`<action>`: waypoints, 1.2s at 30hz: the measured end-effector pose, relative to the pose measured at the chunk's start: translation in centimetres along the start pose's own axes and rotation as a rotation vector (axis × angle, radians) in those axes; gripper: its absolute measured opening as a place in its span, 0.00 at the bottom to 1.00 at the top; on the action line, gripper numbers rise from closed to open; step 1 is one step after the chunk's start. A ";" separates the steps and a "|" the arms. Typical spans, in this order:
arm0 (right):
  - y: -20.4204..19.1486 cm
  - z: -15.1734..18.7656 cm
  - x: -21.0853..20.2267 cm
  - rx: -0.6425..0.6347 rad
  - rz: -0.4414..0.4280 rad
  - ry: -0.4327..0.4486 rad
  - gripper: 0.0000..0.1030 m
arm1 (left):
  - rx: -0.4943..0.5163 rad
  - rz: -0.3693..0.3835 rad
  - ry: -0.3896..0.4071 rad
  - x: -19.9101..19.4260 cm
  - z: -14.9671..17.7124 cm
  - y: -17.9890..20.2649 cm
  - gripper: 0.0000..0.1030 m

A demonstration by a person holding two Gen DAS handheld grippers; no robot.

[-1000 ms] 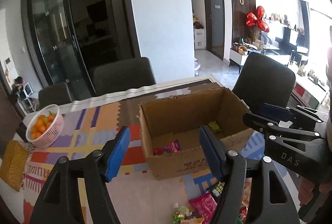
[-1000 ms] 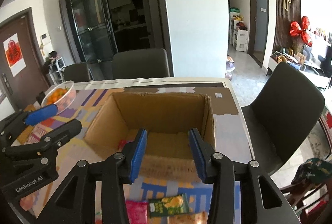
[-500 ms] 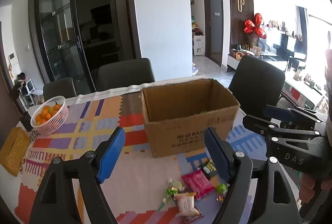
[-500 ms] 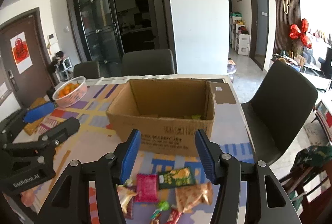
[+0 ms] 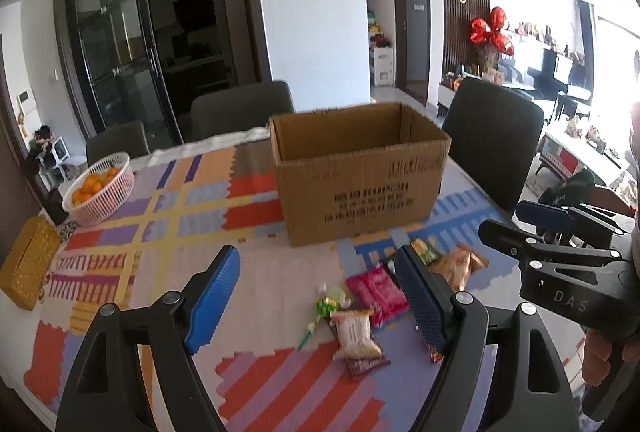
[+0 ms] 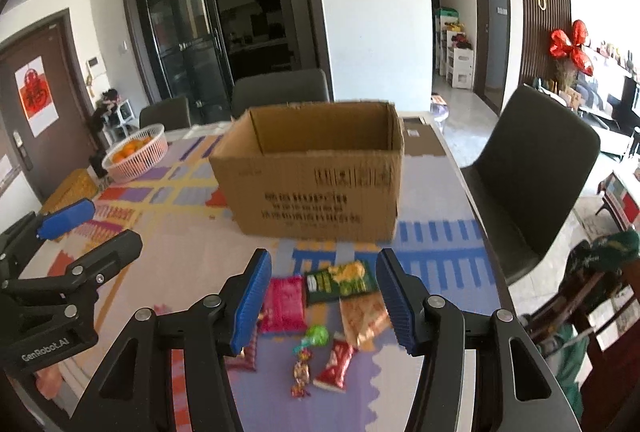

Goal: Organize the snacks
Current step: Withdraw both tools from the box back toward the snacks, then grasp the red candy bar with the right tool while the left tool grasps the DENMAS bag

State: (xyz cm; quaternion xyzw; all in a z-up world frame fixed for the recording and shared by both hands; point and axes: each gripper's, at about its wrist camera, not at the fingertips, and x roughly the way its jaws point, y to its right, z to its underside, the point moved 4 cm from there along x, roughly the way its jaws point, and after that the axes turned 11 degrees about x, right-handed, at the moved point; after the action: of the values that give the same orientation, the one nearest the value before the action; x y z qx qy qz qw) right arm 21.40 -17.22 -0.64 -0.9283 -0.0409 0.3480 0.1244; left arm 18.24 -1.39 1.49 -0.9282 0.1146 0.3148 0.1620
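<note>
An open cardboard box [image 5: 356, 172] [image 6: 316, 184] stands on the patterned table mat. In front of it lie loose snack packets: a pink packet [image 5: 376, 292] [image 6: 284, 304], a green packet [image 6: 340, 280], an orange-tan packet [image 6: 362, 316] [image 5: 456, 266], a beige packet [image 5: 354, 328], a red packet [image 6: 336, 364] and small candies [image 6: 316, 336]. My left gripper [image 5: 316, 296] is open and empty above the table, left of the snacks. My right gripper [image 6: 324, 296] is open and empty above the snack pile. Each gripper shows in the other's view, the right [image 5: 560, 232] and the left [image 6: 72, 244].
A pink basket of oranges [image 5: 100, 188] [image 6: 136, 154] and a yellow box [image 5: 26, 268] sit at the table's left. Dark chairs stand behind the table [image 5: 240, 112] and at its right [image 6: 532, 168]. The table's right edge runs near the snacks.
Both grippers have pulled back and down from over the box toward the near side of the table. The snack pile has come fully into view. Both stay open.
</note>
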 end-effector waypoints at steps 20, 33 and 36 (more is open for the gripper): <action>3.2 8.9 4.9 0.064 0.084 -0.252 0.54 | 0.012 0.077 -0.228 5.6 7.9 2.4 0.77; 4.0 10.4 7.8 0.110 0.096 -0.311 0.54 | 0.011 0.162 -0.251 9.2 8.4 3.3 0.73; 4.2 10.3 8.1 0.126 0.096 -0.307 0.53 | -0.004 0.181 -0.267 10.2 8.4 3.4 0.69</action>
State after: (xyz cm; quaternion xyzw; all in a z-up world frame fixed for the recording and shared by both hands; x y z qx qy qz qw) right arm 20.76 -17.86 -14.35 -0.8555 0.0068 0.4932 0.1577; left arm 20.48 -2.57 -11.94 -0.8641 0.1748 0.4492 0.1448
